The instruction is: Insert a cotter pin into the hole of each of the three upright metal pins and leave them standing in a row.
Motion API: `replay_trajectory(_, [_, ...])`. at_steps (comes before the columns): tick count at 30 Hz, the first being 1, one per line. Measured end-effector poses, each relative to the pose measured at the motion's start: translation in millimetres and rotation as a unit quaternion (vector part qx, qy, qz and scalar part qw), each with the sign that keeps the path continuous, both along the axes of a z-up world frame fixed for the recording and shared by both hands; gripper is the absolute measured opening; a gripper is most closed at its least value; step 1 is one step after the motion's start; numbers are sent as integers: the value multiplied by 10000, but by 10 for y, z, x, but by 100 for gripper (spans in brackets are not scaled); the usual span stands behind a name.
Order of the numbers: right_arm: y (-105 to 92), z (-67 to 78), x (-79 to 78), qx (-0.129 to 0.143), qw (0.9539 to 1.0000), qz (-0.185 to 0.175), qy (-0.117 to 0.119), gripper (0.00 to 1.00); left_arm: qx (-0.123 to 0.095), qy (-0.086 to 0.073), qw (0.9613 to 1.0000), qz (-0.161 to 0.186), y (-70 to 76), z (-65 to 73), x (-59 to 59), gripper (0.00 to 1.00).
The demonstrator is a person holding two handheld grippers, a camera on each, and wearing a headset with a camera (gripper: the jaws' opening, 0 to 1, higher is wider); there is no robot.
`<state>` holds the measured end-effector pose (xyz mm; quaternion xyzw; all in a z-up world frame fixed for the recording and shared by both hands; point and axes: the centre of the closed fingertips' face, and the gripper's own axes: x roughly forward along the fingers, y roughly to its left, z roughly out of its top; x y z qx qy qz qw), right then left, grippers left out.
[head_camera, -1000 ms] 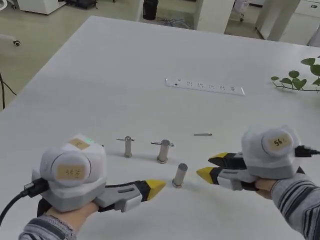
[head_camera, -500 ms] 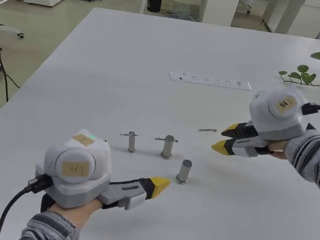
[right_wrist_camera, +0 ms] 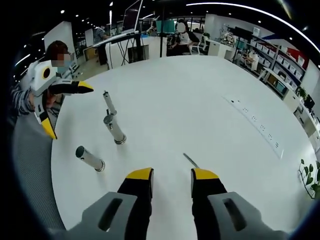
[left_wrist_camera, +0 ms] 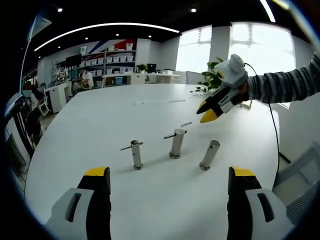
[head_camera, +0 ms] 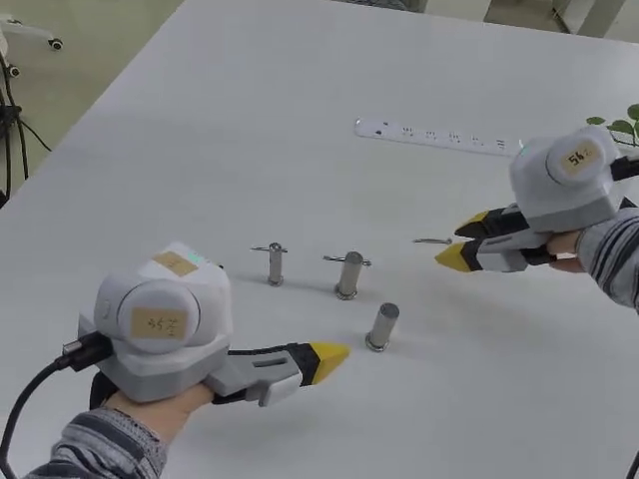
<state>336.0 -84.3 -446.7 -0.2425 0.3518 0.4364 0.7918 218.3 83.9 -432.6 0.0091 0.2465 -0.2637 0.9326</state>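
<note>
Currently, on the white tabletop (head_camera: 200, 150): three metal pins standing on their bases. Left pin (head_camera: 276, 267) with a cotter pin (head_camera: 268, 248) crosswise through its top; middle pin (head_camera: 348, 277) fitted the same way. Third pin (head_camera: 382, 327) nearer the person and to the right of the middle pin, out of line with the other two, top bare. Loose cotter pin (head_camera: 432, 240) flat on the tabletop, well right of the middle pin. Right gripper (head_camera: 460, 240) pointed at it, fingers a little apart with nothing between them, yellow tips just short of the loose cotter pin and seemingly not touching. Left gripper (left_wrist_camera: 169, 174) low at the near side, fingers spread wide and empty, aimed at the pins from in front, near the third pin but apart from it. Power strip (head_camera: 434, 137) farther back, beyond the pins.
</note>
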Motion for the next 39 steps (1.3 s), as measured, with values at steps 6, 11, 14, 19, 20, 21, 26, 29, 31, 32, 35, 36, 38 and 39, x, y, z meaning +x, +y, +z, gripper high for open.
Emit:
replay_trajectory(6, [-56,-105,186,-82,9999,-64,-48,24,-5,32,10000,-30,-21,-18,-10,97])
replay_trajectory(11, [-61,-205,273,-145,9999,-36,-10,23,-16,45,10000,-24,-16,-27,-11,96])
replay_trajectory(14, [-72,-276,329,-180,9998,-47,40,22,-8,72,10000,-27,-14,-45,-12,95])
replay_trajectory(19, [-91,-371,401,-279,9995,-116,119,20,1,105,9999,-31,-19,-64,-20,95])
replay_trajectory(20, [-97,-385,429,-292,9994,-112,119,19,4,114,9999,-27,-17,-69,-19,95])
replay_trajectory(21, [-98,-394,445,-295,9994,-114,130,19,6,127,9999,-28,-18,-75,-20,94])
replay_trajectory(26, [-101,-434,460,-344,9991,-141,203,16,13,164,9999,-18,-15,-91,-27,94])
replay_trajectory(29, [-118,-456,446,-438,9986,-98,282,14,23,170,9999,-15,-13,-96,-29,93])
replay_trajectory(31, [-114,-463,458,-483,9984,-57,287,13,20,176,9998,-11,-11,-96,-30,93])
replay_trajectory(32, [-119,-460,442,-532,9981,-12,297,12,20,177,9998,-10,-11,-96,-30,93])
replay_trajectory(35, [-118,-466,406,-610,9975,38,354,7,22,180,9998,-7,-9,-93,-31,92])
replay_trajectory(36, [-141,-478,406,-637,9972,49,386,6,21,179,9998,-5,-8,-93,-31,92])
replay_trajectory(38, [-139,-481,394,-692,9967,57,411,4,15,175,9998,3,-5,-90,-29,92])
replay_trajectory(39, [-135,-481,389,-706,9966,44,424,3,14,176,9998,8,-3,-91,-29,92])
